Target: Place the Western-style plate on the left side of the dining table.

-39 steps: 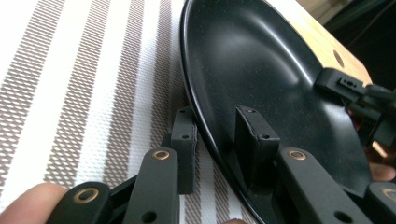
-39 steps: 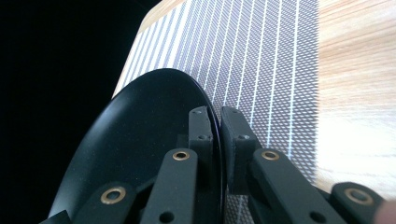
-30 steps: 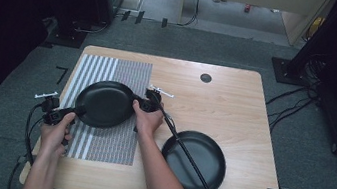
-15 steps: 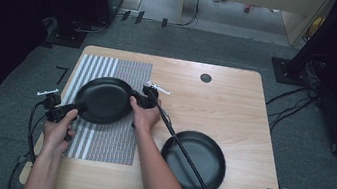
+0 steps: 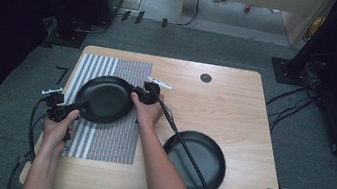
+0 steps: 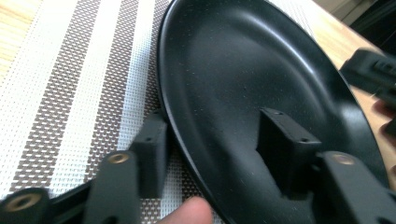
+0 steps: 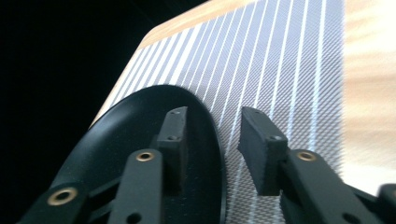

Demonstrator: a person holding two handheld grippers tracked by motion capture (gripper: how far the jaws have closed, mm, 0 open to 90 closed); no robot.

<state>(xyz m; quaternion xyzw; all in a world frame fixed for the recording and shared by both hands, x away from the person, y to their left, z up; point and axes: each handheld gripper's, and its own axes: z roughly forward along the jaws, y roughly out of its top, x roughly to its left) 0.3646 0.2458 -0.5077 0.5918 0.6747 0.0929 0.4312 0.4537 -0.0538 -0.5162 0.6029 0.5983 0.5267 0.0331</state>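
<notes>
A black plate (image 5: 105, 97) lies on the striped placemat (image 5: 104, 140). My left gripper (image 5: 66, 108) is at its near-left rim and my right gripper (image 5: 141, 93) at its far-right rim. In the left gripper view the left gripper (image 6: 215, 135) straddles the plate (image 6: 243, 79) rim, one jaw on the mat, one inside, pads clear of it. In the right gripper view the right gripper (image 7: 215, 126) also straddles the plate (image 7: 140, 135) rim with a gap on each side. Both sets of jaws have just been opening, with the rim still between them.
A second black plate (image 5: 194, 161) sits on the wooden table (image 5: 235, 109) at the front right, with the right gripper's cable (image 5: 184, 145) trailing across it. A small black round cap (image 5: 206, 78) is set in the tabletop at the back. Dark floor surrounds the table.
The right gripper has edged a little to the left at the plate's rim. The plate and the left hand stay about where they were.
</notes>
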